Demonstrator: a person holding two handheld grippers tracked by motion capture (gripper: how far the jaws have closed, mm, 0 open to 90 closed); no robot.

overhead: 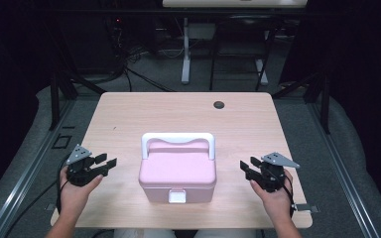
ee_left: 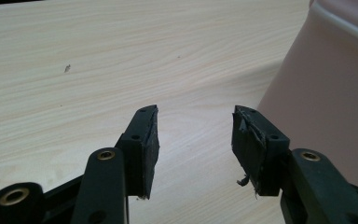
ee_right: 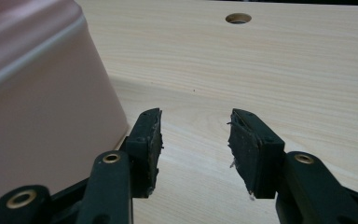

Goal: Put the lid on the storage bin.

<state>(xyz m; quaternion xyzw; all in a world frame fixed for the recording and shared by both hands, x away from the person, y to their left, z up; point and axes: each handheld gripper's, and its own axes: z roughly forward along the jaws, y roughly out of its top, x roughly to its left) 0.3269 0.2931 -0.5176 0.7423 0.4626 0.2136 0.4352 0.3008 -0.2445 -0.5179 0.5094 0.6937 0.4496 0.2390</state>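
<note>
A pink plastic box with a white handle folded back and a white front latch stands on the light wood table, near its front edge. My left gripper rests low to the box's left, held in a hand, open with nothing between its jaws. In the left gripper view the box wall rises just right of the left gripper. My right gripper sits to the box's right, open and empty. The right gripper view shows the box wall left of the right gripper.
A round cable hole lies at the table's back right, also seen as the hole in the right gripper view. Bare wood stretches ahead of the left gripper. Behind the table stand desk legs and cables on a grey floor.
</note>
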